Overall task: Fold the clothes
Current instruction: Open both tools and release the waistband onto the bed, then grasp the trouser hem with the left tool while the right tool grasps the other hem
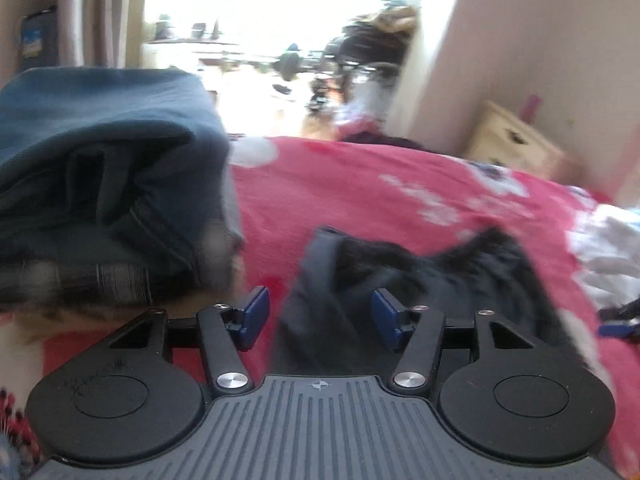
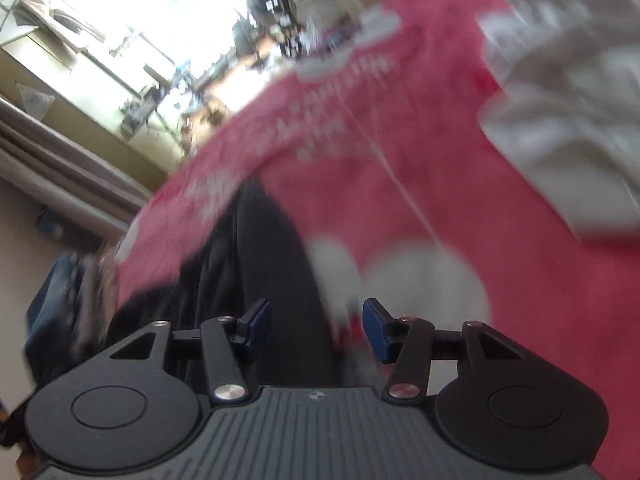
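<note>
A black garment (image 1: pixel 420 280) lies crumpled on the red patterned bedspread (image 1: pixel 360 184). My left gripper (image 1: pixel 320 320) is open, its blue pads on either side of the garment's near edge, gripping nothing. The right wrist view is tilted and blurred; there my right gripper (image 2: pixel 314 326) is open over a long black strip of the same garment (image 2: pixel 264 248) on the bedspread (image 2: pixel 420 168). A stack of folded clothes, a dark blue one (image 1: pixel 100 152) on top, stands at the left. The other gripper's blue tip (image 1: pixel 620 326) shows at the right edge.
A white cloth heap (image 1: pixel 604 256) lies at the right on the bed; it also shows in the right wrist view (image 2: pixel 568 92). A cream drawer unit (image 1: pixel 516 144) stands by the wall. A bright window and cluttered shelf are behind the bed.
</note>
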